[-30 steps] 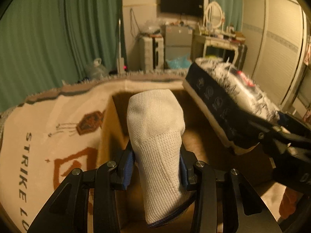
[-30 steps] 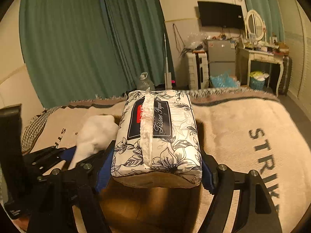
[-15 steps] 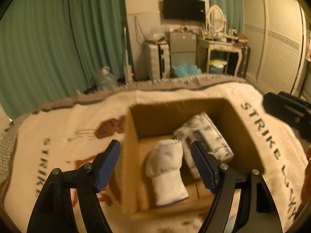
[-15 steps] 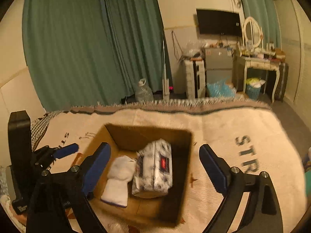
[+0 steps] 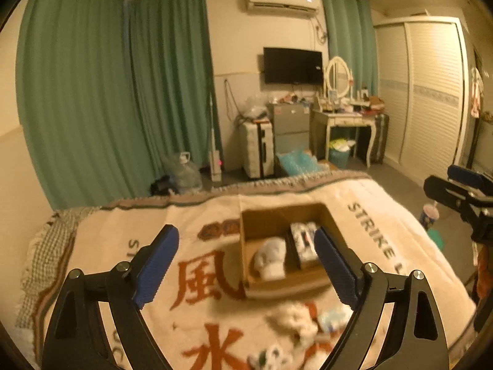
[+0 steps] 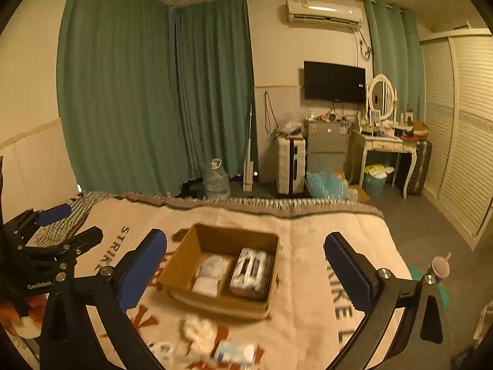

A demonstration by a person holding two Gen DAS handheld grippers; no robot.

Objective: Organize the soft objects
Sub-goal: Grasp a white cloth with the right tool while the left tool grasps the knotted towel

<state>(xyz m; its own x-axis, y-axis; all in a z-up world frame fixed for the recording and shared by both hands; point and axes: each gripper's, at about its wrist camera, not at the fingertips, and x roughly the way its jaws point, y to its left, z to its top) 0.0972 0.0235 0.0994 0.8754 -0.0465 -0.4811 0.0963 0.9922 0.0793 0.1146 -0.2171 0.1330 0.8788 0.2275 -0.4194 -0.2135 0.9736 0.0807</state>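
Note:
An open cardboard box sits on the printed blanket. Inside lie a white sock on the left and a floral tissue pack on the right. My left gripper is open and empty, held high above and in front of the box. My right gripper is open and empty, also raised well above the box. Loose soft items lie on the blanket in front of the box: a white fluffy piece and a small light-blue pack.
The blanket covers a bed. The right gripper shows at the right edge of the left wrist view; the left gripper shows at the left of the right wrist view. A cup stands on the floor to the right. Curtains, a suitcase, a fridge and a dressing table stand beyond.
Both grippers let go: the sock and the tissue pack dropped into the box. Both grippers then opened wide and pulled up and back from the box.

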